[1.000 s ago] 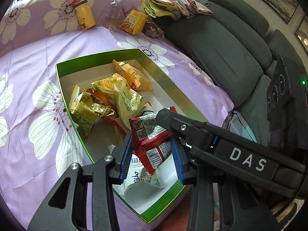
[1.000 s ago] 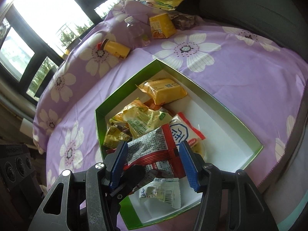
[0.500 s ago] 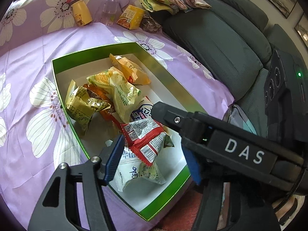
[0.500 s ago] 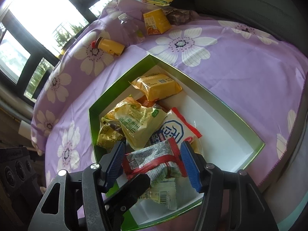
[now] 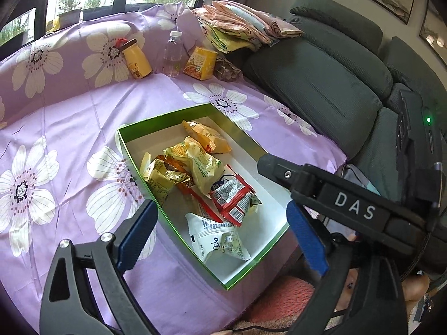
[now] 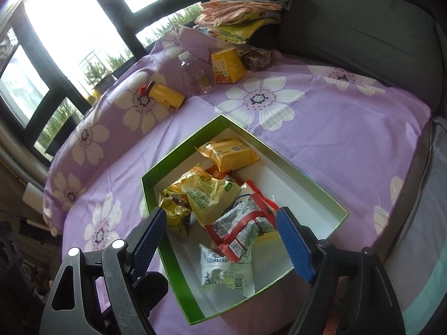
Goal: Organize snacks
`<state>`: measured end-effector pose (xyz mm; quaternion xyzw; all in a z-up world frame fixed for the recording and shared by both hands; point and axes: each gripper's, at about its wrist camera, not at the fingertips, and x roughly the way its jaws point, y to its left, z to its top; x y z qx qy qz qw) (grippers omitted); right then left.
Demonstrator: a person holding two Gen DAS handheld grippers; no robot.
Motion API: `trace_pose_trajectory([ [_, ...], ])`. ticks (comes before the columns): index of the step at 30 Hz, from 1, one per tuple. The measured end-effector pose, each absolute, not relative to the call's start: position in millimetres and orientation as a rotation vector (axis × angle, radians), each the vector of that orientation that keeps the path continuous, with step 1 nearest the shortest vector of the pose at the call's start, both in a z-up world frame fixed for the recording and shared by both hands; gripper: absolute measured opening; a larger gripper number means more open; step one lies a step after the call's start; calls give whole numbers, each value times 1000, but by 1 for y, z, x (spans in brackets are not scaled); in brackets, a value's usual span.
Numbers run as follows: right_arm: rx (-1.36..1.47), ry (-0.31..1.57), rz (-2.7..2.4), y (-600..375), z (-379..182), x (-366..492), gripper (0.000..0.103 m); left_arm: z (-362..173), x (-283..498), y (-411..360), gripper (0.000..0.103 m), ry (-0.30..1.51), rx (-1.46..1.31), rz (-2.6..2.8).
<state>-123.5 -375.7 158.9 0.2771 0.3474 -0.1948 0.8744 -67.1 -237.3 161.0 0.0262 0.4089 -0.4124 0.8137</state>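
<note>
A green-rimmed box (image 5: 131,131) with a white floor lies on the purple flowered cloth; it also shows in the right wrist view (image 6: 173,162). Inside lie several snack packs: a red and white pack (image 5: 234,198) (image 6: 240,229), a white pack (image 5: 218,240) (image 6: 223,270), yellow-green packs (image 5: 198,162) (image 6: 209,195) and an orange pack (image 5: 206,136) (image 6: 232,153). My left gripper (image 5: 220,229) is open and empty, above the box's near end. My right gripper (image 6: 220,240) is open and empty, above the red pack.
At the cloth's far edge stand a yellow jar (image 5: 137,58), a clear bottle (image 5: 172,53), a yellow carton (image 5: 201,62) and a dark bag (image 5: 226,69). Folded cloths (image 5: 245,28) rest on a grey sofa (image 5: 321,78) at right. Windows lie behind.
The left gripper opened and let go of the red and white pack, which now lies in the box. Both grippers opened wider and pulled back and up from the box.
</note>
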Motion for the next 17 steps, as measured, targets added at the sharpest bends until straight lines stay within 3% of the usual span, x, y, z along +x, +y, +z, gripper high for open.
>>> trace_pose_trajectory([
  [17, 541, 727, -441, -352, 166, -131, 83, 163, -66, -202, 94, 890, -7, -858],
])
